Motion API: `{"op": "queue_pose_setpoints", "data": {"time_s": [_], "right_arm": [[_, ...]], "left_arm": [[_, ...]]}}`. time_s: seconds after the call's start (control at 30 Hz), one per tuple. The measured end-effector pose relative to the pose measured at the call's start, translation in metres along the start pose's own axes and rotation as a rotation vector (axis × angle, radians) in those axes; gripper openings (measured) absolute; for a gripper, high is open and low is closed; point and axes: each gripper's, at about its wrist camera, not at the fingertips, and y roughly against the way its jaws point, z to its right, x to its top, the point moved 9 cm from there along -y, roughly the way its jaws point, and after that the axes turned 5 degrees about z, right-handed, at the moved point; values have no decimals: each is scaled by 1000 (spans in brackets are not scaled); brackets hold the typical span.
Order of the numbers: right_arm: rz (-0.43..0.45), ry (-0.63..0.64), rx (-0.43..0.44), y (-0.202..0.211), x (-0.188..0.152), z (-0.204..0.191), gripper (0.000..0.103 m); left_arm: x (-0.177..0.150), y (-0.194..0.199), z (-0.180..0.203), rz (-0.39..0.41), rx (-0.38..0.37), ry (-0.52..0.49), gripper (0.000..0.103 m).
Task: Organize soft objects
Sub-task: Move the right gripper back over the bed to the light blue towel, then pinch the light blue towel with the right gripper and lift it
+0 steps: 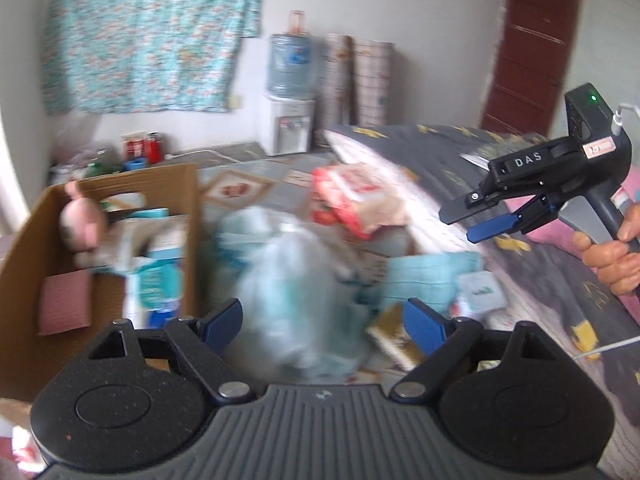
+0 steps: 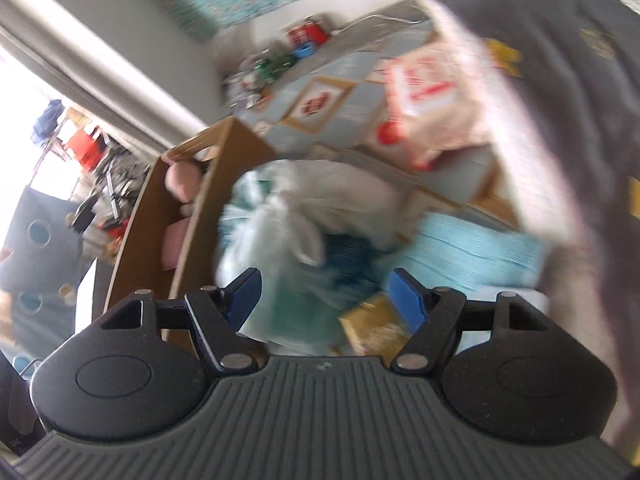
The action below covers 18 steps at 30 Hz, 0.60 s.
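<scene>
While both spread and empty, the left claw [image 1: 322, 326] sits nearer the plastic bag [image 1: 296, 280] dead ahead at frame centre than the right claw [image 2: 324, 298].

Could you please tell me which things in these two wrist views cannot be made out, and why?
- Pale translucent plastic bag: motion blur in both views smears its contents to teal shapes.
- Brown cardboard box: in the right wrist view its near wall hides most of the contents; only the pink plush toy peeks out.
- Red-and-white printed package: lettering is blurred and unreadable.
- Right gripper: the left wrist frame edge cuts off the hand holding it.
</scene>
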Motion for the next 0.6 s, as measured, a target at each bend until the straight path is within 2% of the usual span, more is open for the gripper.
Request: {"op": "queue_pose_setpoints", "data": {"time_s": [0.17,0.37,0.43,0.6], "right_arm": [[10,-19,-40,14,-8,40,71],[-2,-22,-105,4,5,70,71],[-29,-37,-121,-6,9,81,70],[-105,-84,-158,-38,13,107,65]], "left_arm": [[-10,-32,47,-4,-43,-90,89],[-18,-78,87,-10,-88,-181,86],[-23,-97,97,-34,-88,-198,77],[-35,-138,113,-93,-105,-249,63]]}}
